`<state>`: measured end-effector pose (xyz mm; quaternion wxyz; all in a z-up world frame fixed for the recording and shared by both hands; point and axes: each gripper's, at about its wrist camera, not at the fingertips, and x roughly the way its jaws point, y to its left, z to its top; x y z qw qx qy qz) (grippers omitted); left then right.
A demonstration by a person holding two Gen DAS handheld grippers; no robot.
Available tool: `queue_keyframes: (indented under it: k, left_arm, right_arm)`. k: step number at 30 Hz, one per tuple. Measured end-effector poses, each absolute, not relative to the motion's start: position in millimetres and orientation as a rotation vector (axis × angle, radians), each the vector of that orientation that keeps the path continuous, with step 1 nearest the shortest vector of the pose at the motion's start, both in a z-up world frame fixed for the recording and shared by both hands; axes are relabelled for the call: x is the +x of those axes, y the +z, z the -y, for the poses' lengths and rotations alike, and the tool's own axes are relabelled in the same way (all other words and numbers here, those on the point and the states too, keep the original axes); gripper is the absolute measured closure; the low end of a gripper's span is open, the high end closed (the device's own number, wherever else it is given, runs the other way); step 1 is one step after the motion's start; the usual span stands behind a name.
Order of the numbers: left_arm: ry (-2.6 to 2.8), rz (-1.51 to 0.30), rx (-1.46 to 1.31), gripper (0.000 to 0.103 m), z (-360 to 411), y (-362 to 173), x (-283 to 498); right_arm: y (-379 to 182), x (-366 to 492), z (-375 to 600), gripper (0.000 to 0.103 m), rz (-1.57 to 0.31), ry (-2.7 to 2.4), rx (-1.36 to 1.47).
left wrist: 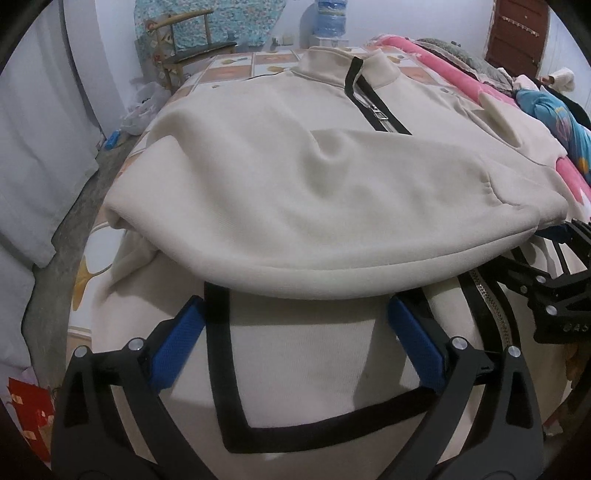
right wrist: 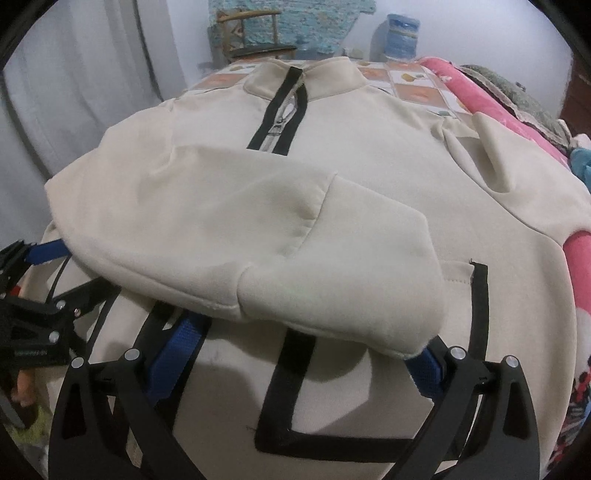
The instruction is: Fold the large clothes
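Observation:
A cream jacket (left wrist: 295, 166) with a black-edged zipper (left wrist: 376, 110) lies spread on the bed, collar at the far end. One sleeve (left wrist: 332, 221) is folded across its chest. My left gripper (left wrist: 295, 306) stands open over the lower body, its blue pads (left wrist: 177, 343) wide apart on either side of a black pocket trim (left wrist: 221, 369), just under the sleeve's near edge. My right gripper (right wrist: 306, 339) is open too, with the sleeve's cuff (right wrist: 332, 295) draped over its tips and nothing pinched. Each gripper shows at the edge of the other's view: the right gripper (left wrist: 576, 230), the left gripper (right wrist: 37, 254).
The bed has a tiled-pattern sheet (left wrist: 236, 66). A pink blanket (left wrist: 461, 74) and piled clothes run along its right side. Beyond the bed stand a wooden chair (left wrist: 192, 48) and a water bottle (left wrist: 330, 18). A white curtain (left wrist: 33, 147) hangs on the left.

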<state>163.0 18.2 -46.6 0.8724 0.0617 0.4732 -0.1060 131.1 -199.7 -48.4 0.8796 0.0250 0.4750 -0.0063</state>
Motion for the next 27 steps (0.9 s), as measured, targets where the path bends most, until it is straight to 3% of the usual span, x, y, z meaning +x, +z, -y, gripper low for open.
queue_keyframes:
  k: [7, 14, 19, 23, 27]
  left_arm:
    - [-0.222, -0.949, 0.123, 0.007, -19, -47, 157]
    - [-0.244, -0.919, 0.127, 0.007, -21, -48, 154]
    - [-0.256, -0.913, 0.129, 0.007, -22, -48, 154]
    - [-0.257, -0.913, 0.129, 0.007, -22, -48, 155]
    - [-0.258, -0.914, 0.130, 0.007, -22, -48, 155]
  right_arm:
    - [-37, 114, 237, 0.007, -1.022, 0.057, 0.290]
    - [-21, 94, 282, 0.007, -0.932, 0.114, 0.634]
    - [-26, 107, 291, 0.016, -0.933, 0.113, 0.731]
    - [-44, 116, 295, 0.030, -0.971, 0.109, 0.849]
    - [-53, 107, 287, 0.032, -0.975, 0.130, 0.933]
